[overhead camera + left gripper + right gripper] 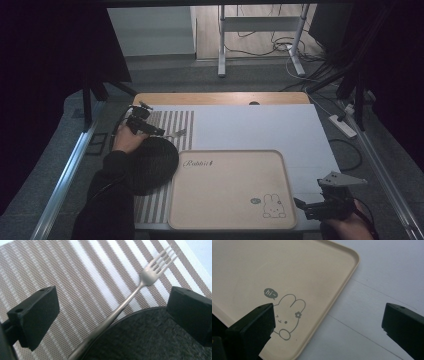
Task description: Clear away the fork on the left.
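From the high view, one fork lies on one striped placemat near the tabletop's left edge, one dark round plate sits on the same mat, and one beige tray printed with a rabbit occupies the front centre. Two grippers are in the scene: the left gripper, in the person's hand at the mat's far left, and the right gripper, at the table's front right corner beside the tray. A white sheet covers the wooden tabletop; beyond it are grey floor, a metal stand and loose cables.

The left gripper view gives what the high view cannot: the fork rests with its handle along the plate's rim, tines pointing away over the brown-and-white stripes. The left gripper's jaws stand wide on either side of the fork, touching nothing.

In the right gripper view, the right gripper is likewise spread wide and holds nothing, one jaw over the tray's rabbit drawing with its "hi~" bubble, the other over the white sheet.
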`<control>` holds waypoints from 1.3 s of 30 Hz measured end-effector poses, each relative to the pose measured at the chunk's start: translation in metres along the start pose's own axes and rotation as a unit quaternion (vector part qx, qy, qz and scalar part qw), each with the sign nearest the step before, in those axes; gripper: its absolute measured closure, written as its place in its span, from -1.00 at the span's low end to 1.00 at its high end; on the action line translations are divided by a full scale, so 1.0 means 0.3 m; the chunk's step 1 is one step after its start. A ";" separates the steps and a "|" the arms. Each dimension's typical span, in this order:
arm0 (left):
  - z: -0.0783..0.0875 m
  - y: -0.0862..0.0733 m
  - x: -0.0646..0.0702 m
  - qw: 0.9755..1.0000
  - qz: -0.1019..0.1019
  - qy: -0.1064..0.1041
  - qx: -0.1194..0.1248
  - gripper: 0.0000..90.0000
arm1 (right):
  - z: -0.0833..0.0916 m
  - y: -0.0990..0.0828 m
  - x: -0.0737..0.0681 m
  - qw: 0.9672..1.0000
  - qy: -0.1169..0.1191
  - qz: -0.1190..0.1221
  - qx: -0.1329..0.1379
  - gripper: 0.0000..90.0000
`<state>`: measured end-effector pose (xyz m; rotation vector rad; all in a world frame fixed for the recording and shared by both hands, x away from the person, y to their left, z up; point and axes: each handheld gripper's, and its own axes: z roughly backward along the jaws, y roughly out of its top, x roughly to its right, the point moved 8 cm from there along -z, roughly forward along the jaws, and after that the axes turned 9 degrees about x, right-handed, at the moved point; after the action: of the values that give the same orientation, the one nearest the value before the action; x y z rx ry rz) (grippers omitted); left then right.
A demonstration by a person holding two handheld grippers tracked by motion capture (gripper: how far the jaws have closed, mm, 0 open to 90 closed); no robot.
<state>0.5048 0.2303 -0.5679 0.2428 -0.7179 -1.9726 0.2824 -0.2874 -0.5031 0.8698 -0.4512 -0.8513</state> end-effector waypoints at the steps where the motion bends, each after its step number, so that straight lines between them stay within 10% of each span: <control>1: -0.009 0.005 0.007 1.000 -0.005 -0.001 -0.004 -1.00 | 0.000 0.000 0.000 1.000 0.000 0.000 0.000 -1.00; 14: -0.115 0.009 0.028 0.994 -0.056 0.008 -0.091 -0.98 | 0.002 0.000 -0.001 1.000 0.004 0.001 0.001 -1.00; 25: -0.095 0.010 -0.027 0.994 -0.082 0.000 -0.068 0.00 | 0.002 -0.001 -0.004 1.000 0.005 0.003 -0.001 -1.00; 32: -0.092 0.013 0.006 0.986 -0.145 -0.036 -0.071 0.80 | 0.001 -0.001 -0.005 1.000 0.006 0.004 -0.001 -1.00; 39: -0.091 0.009 -0.015 0.988 -0.134 -0.063 -0.049 0.93 | 0.002 0.000 -0.004 1.000 0.008 0.001 0.001 -1.00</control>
<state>0.5214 0.2228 -0.5889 0.1625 -0.6946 -2.2893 0.2813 -0.2869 -0.5029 0.8765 -0.4390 -0.8410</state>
